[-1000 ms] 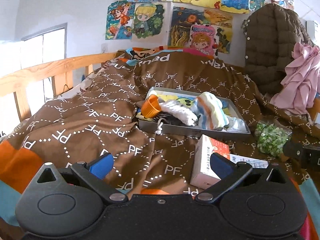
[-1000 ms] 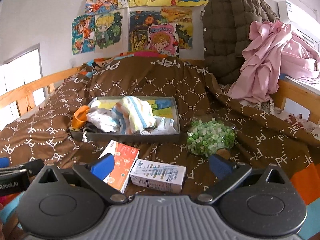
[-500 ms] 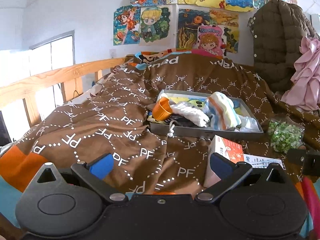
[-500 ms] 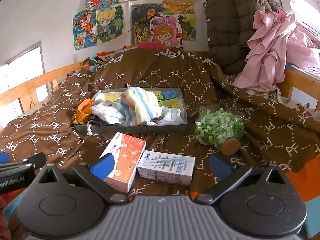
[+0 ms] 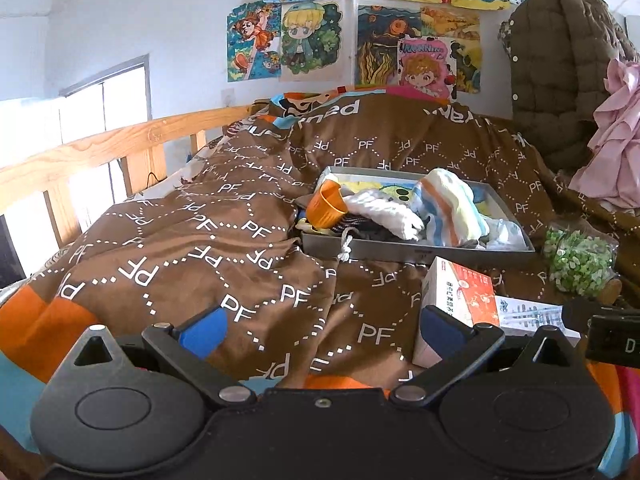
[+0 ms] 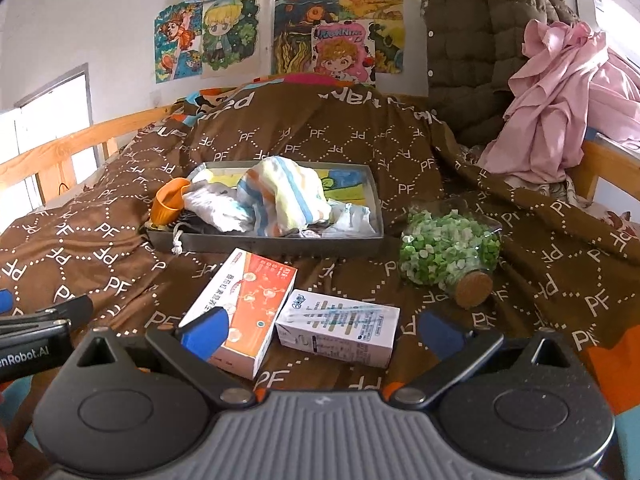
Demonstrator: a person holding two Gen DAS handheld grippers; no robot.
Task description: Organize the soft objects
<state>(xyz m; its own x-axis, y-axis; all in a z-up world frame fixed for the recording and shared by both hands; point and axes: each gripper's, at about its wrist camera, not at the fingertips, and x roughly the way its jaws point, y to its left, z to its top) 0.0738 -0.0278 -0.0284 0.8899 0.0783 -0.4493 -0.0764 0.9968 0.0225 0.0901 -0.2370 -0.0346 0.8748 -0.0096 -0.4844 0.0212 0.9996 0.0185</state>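
A grey tray [image 6: 280, 242] [image 5: 400, 249] lies on the brown quilt and holds a striped towel [image 6: 288, 196] [image 5: 448, 208], a white cloth [image 6: 216, 208] [image 5: 384, 212], dark socks and an orange cup [image 6: 170, 204] [image 5: 326, 210]. My left gripper [image 5: 322, 330] hovers open over the quilt, well in front of the tray, nothing between its blue pads. My right gripper [image 6: 320, 334] is open too, low above an orange box [image 6: 244, 300] [image 5: 456, 300] and a white box [image 6: 340, 326] [image 5: 532, 316].
A corked glass jar of green pieces [image 6: 448, 250] [image 5: 580, 260] lies right of the tray. A wooden bed rail [image 5: 100, 152] runs along the left. A brown padded jacket [image 6: 480, 48] and pink clothes [image 6: 560, 104] pile up at the back right.
Both grippers have drawn back and tilted slightly, so the tray and boxes sit a little farther off and the views shifted. Both stay open. Nothing on the bed moved.
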